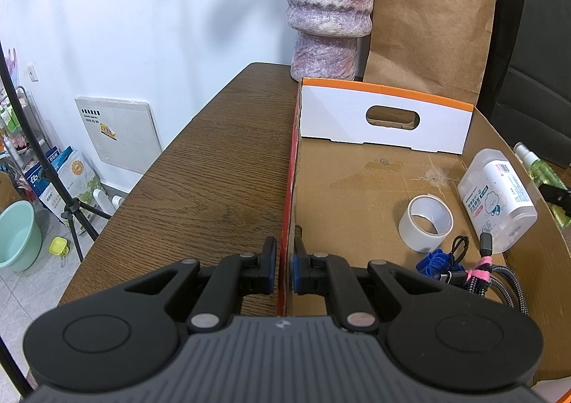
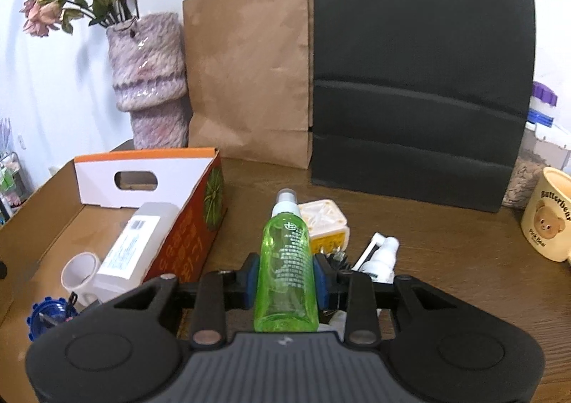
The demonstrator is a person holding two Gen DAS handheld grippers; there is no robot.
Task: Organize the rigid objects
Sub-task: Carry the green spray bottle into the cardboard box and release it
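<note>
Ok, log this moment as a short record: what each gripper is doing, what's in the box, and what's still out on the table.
left gripper: shut on the cardboard box's side wall
right gripper: shut on the green spray bottle, nozzle pointing away
in box: tape roll, white plastic bottle, blue item, braided cable
on table, outside box: yellow container, small white spray bottle, mug
behind: vase, brown paper bag, black bag
</note>
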